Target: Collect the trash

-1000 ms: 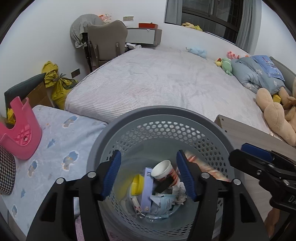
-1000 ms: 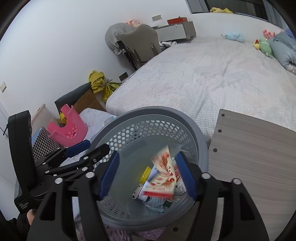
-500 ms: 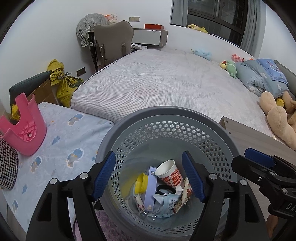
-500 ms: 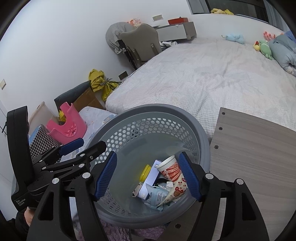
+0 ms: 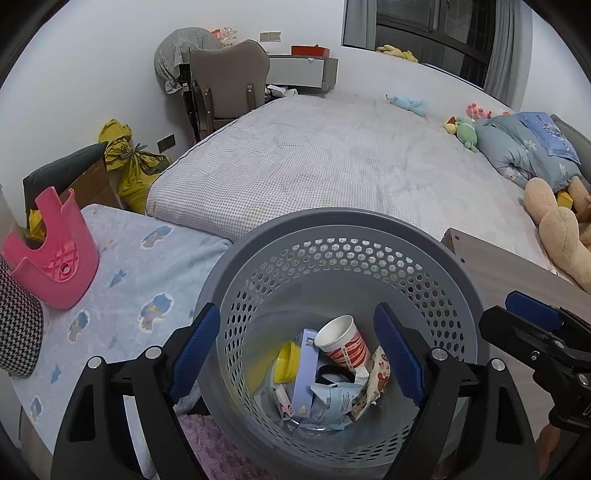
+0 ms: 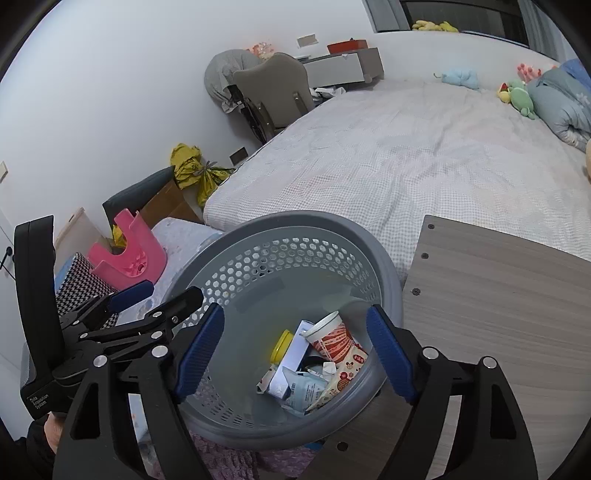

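Trash (image 5: 332, 373) in bin (image 5: 343, 221), below both widening empty tools (image 5: 299, 354).

Home bedroom, lived-in. Big bed (image 5: 332, 166) with checked grey sheet filled the middle; folded blue duvet (image 5: 524, 147) and plush toys (image 5: 554, 229) lay along its right side. Padded chair (image 5: 229, 77) with clothes draped behind it and a wall-mounted desk (image 5: 303, 70) stood at the far wall, dark curtained window (image 5: 436, 33) far right. Pink plastic stool (image 5: 55, 254) lay tipped on a cartoon-print mattress (image 5: 140, 266) near left. Yellow bag (image 5: 136, 166) sat by the wall.
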A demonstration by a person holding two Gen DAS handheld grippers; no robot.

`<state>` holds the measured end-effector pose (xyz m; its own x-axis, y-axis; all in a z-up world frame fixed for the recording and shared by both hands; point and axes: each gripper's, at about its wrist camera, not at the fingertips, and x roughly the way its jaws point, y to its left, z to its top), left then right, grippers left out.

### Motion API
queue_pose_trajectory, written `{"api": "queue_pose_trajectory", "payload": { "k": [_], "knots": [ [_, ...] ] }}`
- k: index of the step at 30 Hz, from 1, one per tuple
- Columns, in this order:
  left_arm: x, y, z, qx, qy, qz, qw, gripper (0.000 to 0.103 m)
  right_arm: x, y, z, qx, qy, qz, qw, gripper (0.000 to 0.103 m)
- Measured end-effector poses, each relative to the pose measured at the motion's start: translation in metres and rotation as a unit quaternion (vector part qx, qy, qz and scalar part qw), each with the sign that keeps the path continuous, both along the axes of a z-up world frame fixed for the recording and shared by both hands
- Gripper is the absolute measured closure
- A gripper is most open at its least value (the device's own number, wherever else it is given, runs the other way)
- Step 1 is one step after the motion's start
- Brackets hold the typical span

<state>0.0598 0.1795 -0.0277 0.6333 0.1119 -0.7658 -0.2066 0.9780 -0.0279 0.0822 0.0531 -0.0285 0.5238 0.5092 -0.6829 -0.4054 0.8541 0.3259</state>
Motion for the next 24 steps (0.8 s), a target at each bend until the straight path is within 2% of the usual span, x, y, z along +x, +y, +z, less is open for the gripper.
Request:
{"api": "queue_pose_trajectory", "payload": {
  "k": [2,24],
  "knots": [
    [-0.0003,-0.0007,0.0004,0.0,0.0,0.0,1.0,0.022,-0.0009,-0.0006,0.0008,0.0,-0.003,-0.001,1.0,0.018],
    [-0.0023,-0.0011,0.0017,0.011,0.006,0.009,0.9999,0.021,-0.0032,-0.0009,0.0016,-0.012,-0.011,-0.006,1.0,0.011]
  ]
}}
